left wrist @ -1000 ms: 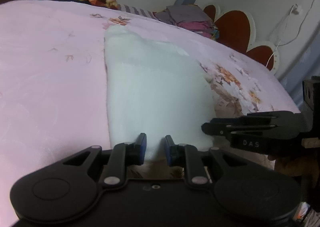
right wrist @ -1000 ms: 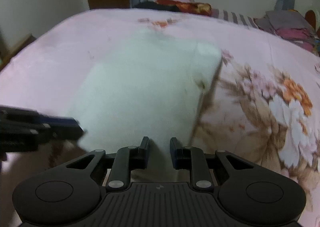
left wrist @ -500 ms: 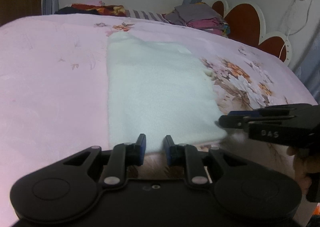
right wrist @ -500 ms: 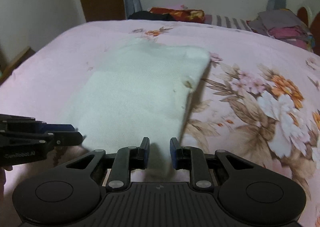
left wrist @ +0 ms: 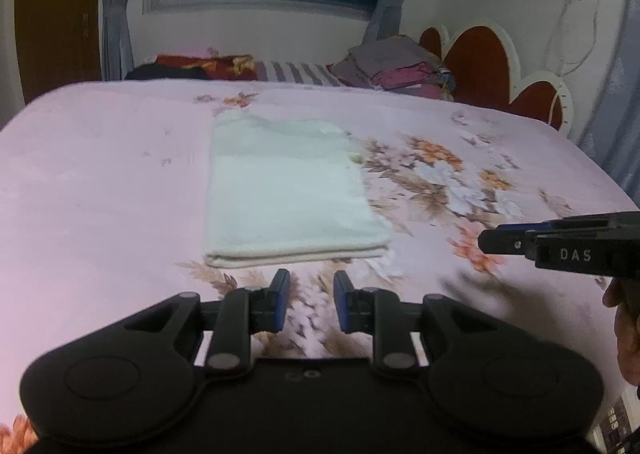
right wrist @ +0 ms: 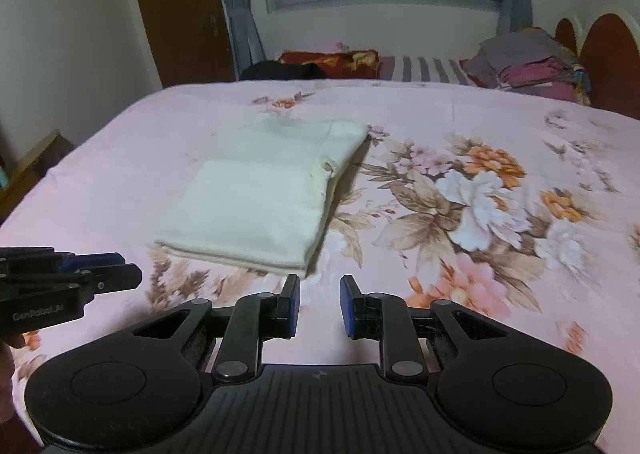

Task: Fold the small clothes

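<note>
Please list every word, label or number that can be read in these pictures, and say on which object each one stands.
"DAS": white letters on the side of the right hand-held gripper, seen in the left wrist view.
"GenRobot.AI": faint letters on the side of the left hand-held gripper, in the right wrist view; somewhat blurred.
Nothing else carries readable text.

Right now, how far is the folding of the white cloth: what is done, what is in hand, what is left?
Done: the white cloth lies folded in a flat rectangle on the floral bedspread, its layered edge nearest the grippers. In hand: nothing; the left gripper and the right gripper are open and apart from it. Left: perhaps one more fold, or putting it with the stacked clothes.
</note>
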A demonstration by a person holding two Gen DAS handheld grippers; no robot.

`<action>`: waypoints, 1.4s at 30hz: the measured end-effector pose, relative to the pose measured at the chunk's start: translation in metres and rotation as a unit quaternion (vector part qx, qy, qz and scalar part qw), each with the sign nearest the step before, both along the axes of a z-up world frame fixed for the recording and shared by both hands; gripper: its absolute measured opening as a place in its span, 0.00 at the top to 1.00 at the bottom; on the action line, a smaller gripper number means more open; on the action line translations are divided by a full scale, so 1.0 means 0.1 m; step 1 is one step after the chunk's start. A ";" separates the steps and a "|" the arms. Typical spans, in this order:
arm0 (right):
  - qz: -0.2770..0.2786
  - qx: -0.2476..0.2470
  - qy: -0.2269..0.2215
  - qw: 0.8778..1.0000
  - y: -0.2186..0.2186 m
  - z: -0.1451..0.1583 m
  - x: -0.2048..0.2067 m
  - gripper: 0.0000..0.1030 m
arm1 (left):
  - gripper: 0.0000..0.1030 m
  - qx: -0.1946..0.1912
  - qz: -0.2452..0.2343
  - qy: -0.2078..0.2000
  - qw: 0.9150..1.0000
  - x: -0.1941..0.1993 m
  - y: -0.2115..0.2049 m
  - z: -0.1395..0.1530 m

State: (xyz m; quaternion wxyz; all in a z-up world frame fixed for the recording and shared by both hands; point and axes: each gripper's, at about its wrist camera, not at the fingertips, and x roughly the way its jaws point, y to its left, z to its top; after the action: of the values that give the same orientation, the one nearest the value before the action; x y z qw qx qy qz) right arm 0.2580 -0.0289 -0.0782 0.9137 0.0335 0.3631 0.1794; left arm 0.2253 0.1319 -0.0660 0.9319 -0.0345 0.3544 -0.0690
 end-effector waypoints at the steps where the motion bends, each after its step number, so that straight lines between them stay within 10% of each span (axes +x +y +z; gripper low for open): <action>1: -0.001 0.003 -0.004 1.000 -0.03 0.04 -0.10 0.79 | 0.75 0.002 0.001 -0.004 1.000 -0.09 -0.03 0.05; 7: 0.002 0.007 -0.020 1.000 -0.09 0.24 -0.62 0.79 | 0.61 0.022 0.024 -0.028 0.999 -0.54 -0.16 0.26; 10: -0.011 -0.005 -0.024 1.000 -0.09 0.29 -0.82 0.65 | 0.00 0.042 0.056 -0.054 0.996 -0.78 -0.21 0.32; 11: -0.031 -0.012 -0.024 0.999 -0.10 0.30 -0.89 0.08 | 0.00 0.053 0.075 -0.080 0.993 -0.89 -0.23 0.34; 13: -0.046 0.004 -0.049 0.998 -0.17 0.32 -1.01 0.00 | 0.00 0.064 0.070 -0.090 0.991 -1.03 -0.26 0.39; 42: -0.066 0.004 -0.080 0.995 -0.27 0.74 -1.75 0.00 | 0.00 0.054 0.059 -0.104 0.991 -1.54 -0.59 0.72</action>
State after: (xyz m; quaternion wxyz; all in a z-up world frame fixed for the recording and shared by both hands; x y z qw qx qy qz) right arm 0.0835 -0.0559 -0.0040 0.9496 0.0461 0.2848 0.1222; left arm 0.0708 0.0733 0.0057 0.9666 0.0023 0.2563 0.0023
